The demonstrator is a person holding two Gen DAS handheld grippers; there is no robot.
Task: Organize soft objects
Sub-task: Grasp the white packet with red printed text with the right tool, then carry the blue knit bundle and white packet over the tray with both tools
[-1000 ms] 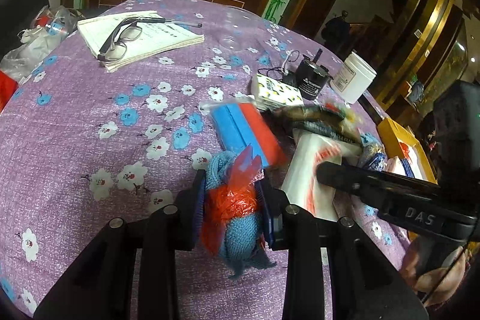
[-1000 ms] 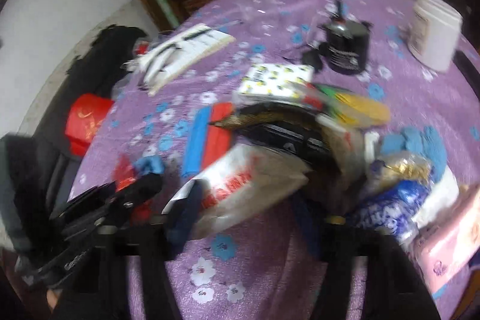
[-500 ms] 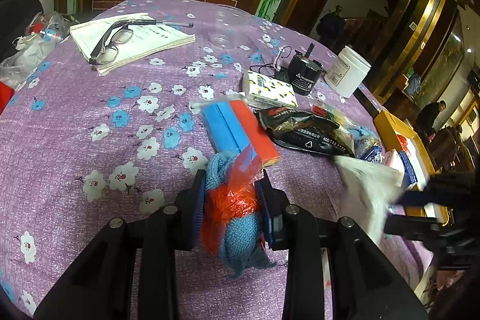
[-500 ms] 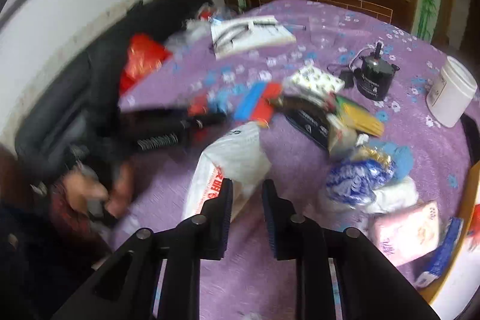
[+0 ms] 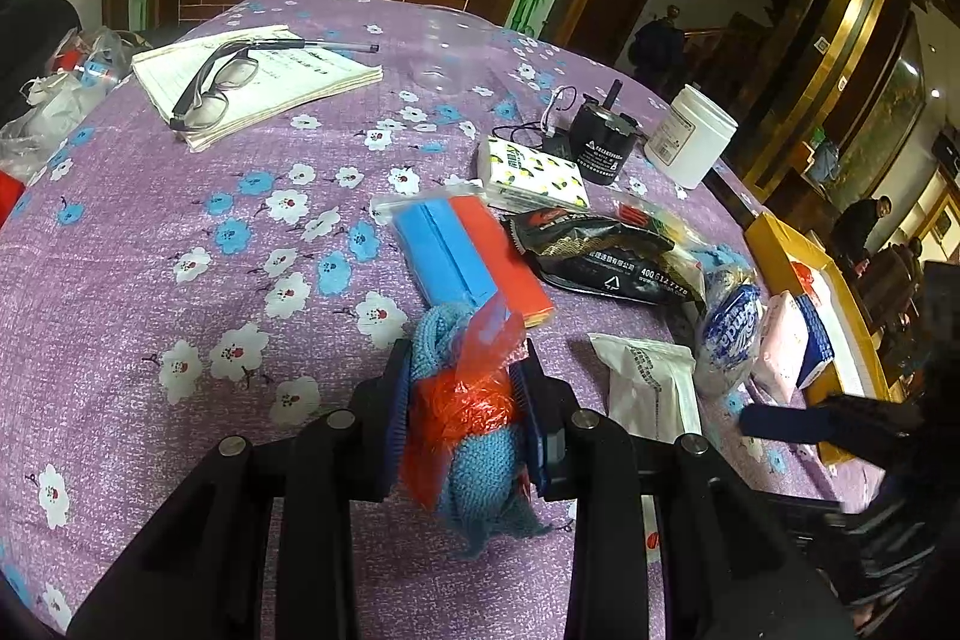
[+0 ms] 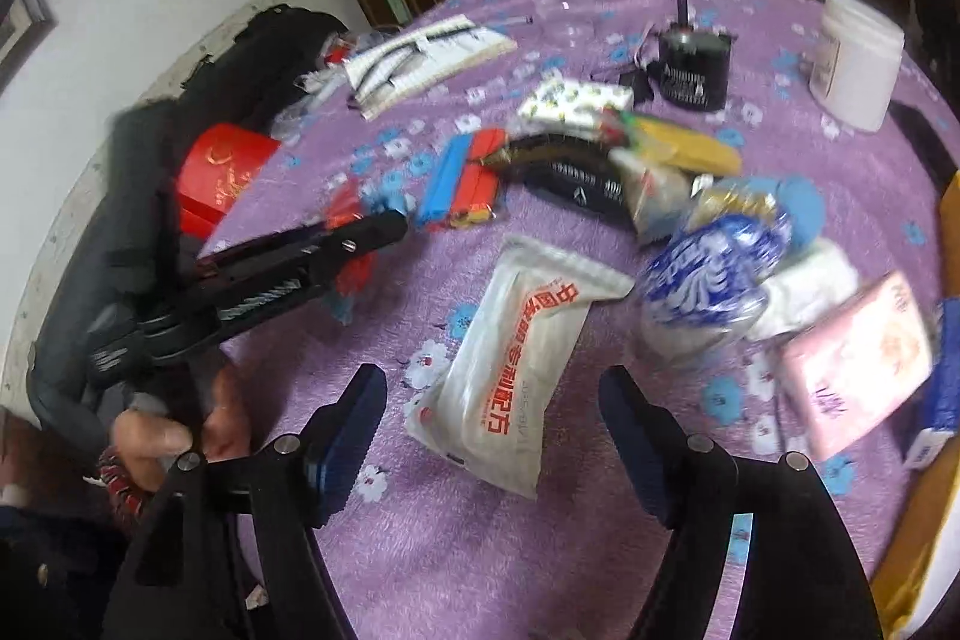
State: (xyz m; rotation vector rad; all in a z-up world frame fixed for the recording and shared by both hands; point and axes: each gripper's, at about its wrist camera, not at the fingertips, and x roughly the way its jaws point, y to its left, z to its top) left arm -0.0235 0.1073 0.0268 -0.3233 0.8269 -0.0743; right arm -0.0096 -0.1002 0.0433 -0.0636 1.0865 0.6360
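My left gripper (image 5: 465, 388) is shut on a blue knitted piece with a red plastic bag (image 5: 474, 418), held just above the purple flowered tablecloth (image 5: 180, 232). My right gripper (image 6: 492, 400) is open and empty, hovering over a white pouch with red print (image 6: 516, 346), which lies flat on the cloth and also shows in the left wrist view (image 5: 651, 382). A blue and orange cloth pack (image 5: 468, 256), a black snack bag (image 5: 606, 256), a blue-white wrapped roll (image 6: 708, 268) and a pink tissue pack (image 6: 858, 364) lie around it.
A notebook with glasses (image 5: 252, 82), a white jar (image 5: 690, 136), a black canister (image 5: 600, 142), a lemon-print tissue pack (image 5: 534, 172) and a yellow box (image 5: 804, 280) sit farther off. A red box (image 6: 225, 172) and a dark bag (image 6: 252, 64) lie at the table's left edge.
My right gripper carried the white pouch, set it on the cloth and opened, now hovering over it. My left gripper kept its hold on the knitted piece.
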